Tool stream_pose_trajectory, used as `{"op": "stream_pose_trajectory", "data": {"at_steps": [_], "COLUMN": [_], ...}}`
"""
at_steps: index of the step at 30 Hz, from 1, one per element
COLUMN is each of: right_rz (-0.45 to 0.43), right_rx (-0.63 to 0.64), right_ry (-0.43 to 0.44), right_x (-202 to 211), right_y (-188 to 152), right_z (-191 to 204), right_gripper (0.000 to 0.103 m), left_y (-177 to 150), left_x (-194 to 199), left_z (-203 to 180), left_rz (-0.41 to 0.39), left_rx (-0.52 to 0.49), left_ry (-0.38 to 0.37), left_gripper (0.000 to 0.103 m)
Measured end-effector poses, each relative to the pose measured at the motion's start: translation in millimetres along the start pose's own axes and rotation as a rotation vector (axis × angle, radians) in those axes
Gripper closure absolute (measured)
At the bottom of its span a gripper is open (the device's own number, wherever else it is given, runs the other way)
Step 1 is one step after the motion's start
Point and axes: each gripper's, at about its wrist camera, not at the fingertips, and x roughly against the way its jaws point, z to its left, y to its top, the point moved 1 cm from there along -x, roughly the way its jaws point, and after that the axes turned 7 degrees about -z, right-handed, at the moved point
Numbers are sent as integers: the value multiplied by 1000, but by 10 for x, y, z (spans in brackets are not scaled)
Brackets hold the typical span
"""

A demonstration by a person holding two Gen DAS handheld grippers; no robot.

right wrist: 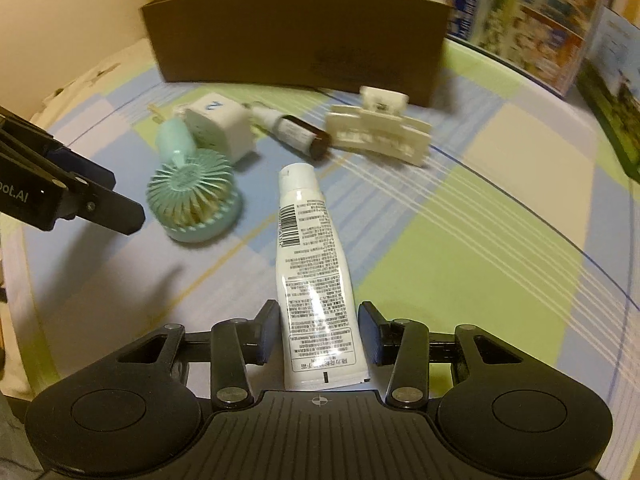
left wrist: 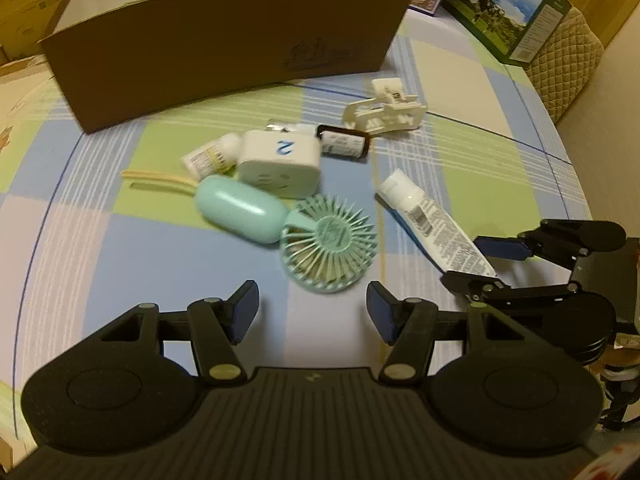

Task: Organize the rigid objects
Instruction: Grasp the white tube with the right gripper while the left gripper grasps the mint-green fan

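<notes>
A white tube [right wrist: 316, 280] lies on the checked cloth with its flat end between my right gripper's [right wrist: 318, 330] open fingers; the pads stand just beside it, with small gaps. It also shows in the left wrist view [left wrist: 434, 226]. My left gripper [left wrist: 312, 312] is open and empty, just short of a mint hand fan [left wrist: 328, 248]. Behind the fan lie a white plug cube marked 2 [left wrist: 280, 158], a small white bottle [left wrist: 210, 156], a dark vial [left wrist: 344, 144] and a cream hair clip [left wrist: 386, 112].
A brown cardboard box [left wrist: 224, 48] stands open at the back of the table. Printed cartons [left wrist: 508, 8] stand at the back right. The table's right edge [left wrist: 576, 168] curves past a quilted seat. My right gripper shows at the left view's right side [left wrist: 480, 264].
</notes>
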Motion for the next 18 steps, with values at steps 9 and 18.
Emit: {"op": "stream_pose_trajectory", "data": {"at_steps": [9, 18], "right_rz": [4, 6], "right_rx": [-77, -79], "right_ry": [-53, -44], "right_x": [150, 182], "right_y": [-82, -108], "right_z": [-351, -413], "right_gripper": [63, 62], "left_y": [102, -32], "left_x": [-223, -154], "left_z": [-196, 91], "left_rz": [5, 9], "left_rx": [-7, 71], "left_ry": [49, 92], "left_gripper": [47, 44]}}
